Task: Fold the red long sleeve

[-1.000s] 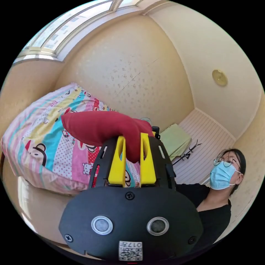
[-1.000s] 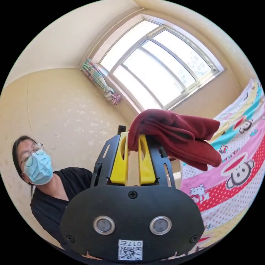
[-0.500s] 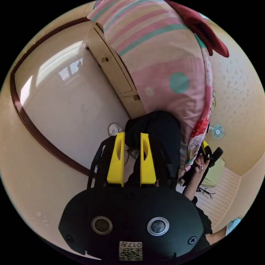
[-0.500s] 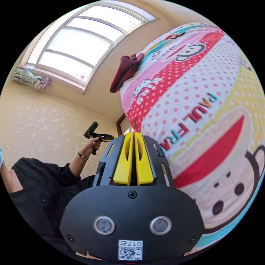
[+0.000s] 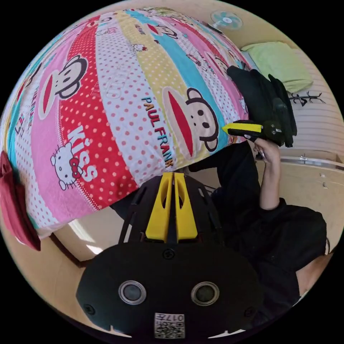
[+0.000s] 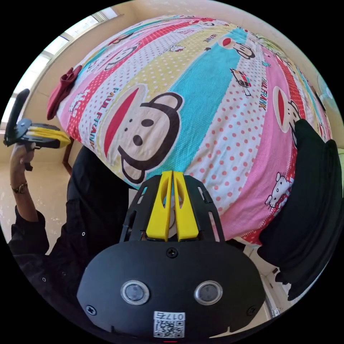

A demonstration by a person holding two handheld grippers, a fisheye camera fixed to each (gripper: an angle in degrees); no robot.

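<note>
The folded red long sleeve [image 5: 14, 211] lies on a corner of the bed, partly hanging over the edge, and in the right gripper view the red long sleeve [image 6: 61, 90] sits at the far left corner. My left gripper [image 5: 173, 175] is shut with nothing between its jaws, away from the garment. My right gripper [image 6: 172, 173] is shut too, holding nothing. Each view catches the other hand-held gripper: the right gripper [image 5: 225, 128] and the left gripper [image 6: 67, 142], both off the bed's near edge.
The bed [image 5: 118, 93] has a bright cartoon-print sheet [image 6: 215, 89]. A black garment [image 5: 261, 96] lies folded at another corner [image 6: 315, 200]. A green pillow [image 5: 279, 61] and a fan [image 5: 225, 19] lie beyond. The person's black-clad body [image 6: 93, 200] stands against the bed.
Both grippers have let go of the red long sleeve, which now rests on the bed's corner. The hands have drawn back and both sets of jaws have shut; the views swung onto the bed.
</note>
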